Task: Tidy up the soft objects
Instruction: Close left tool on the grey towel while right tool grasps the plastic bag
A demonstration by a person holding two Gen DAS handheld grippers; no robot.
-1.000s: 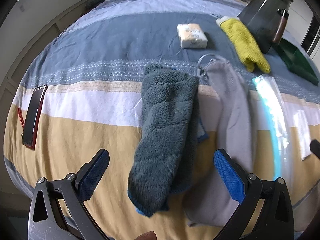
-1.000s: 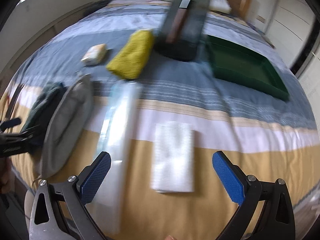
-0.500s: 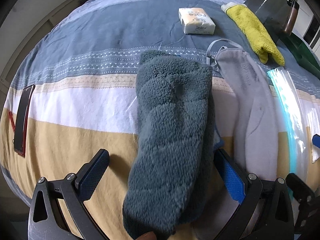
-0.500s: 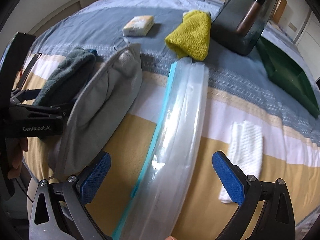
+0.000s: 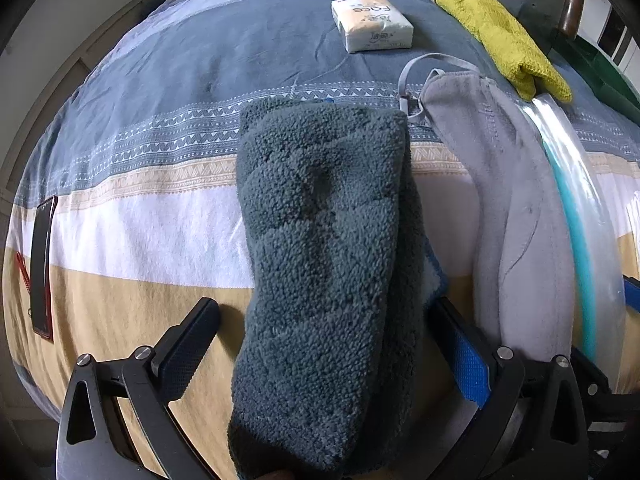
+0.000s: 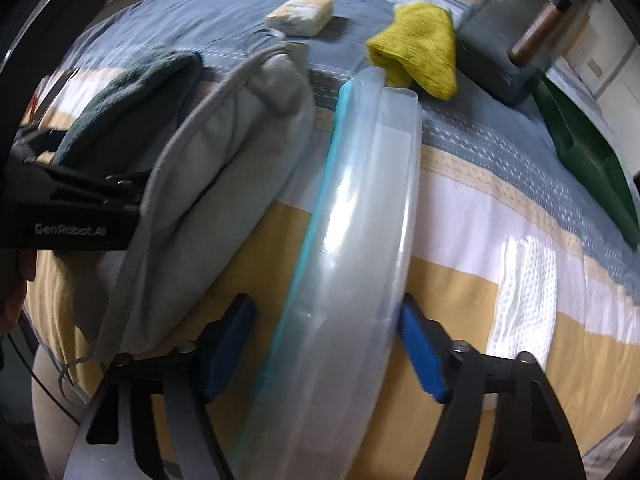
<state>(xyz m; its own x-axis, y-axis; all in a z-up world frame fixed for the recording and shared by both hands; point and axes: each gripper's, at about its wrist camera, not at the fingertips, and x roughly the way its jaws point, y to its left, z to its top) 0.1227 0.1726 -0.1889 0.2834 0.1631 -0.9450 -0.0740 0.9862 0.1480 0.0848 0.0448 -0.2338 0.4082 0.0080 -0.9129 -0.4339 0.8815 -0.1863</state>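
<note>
Soft goods are laid side by side in long strips across the striped bedspread, presumably so each can be straddled lengthwise.

The folded dark teal fleece towel lies between the jaws of the left gripper. The left pad stands clear of it; the right pad is at the towel's edge, contact uncertain. It is read as open, no grip made.

The clear plastic zip bag with teal seal strip lies between the jaws of the right gripper, which are closing; a gap remains on the left side, so nothing is clamped yet. The bag is judged the intended container.

The grey fleece pouch sits between towel and bag.

Against the earlier frame: both grippers are lower and nearer; the right jaws, then fully spread, are narrower.
</note>
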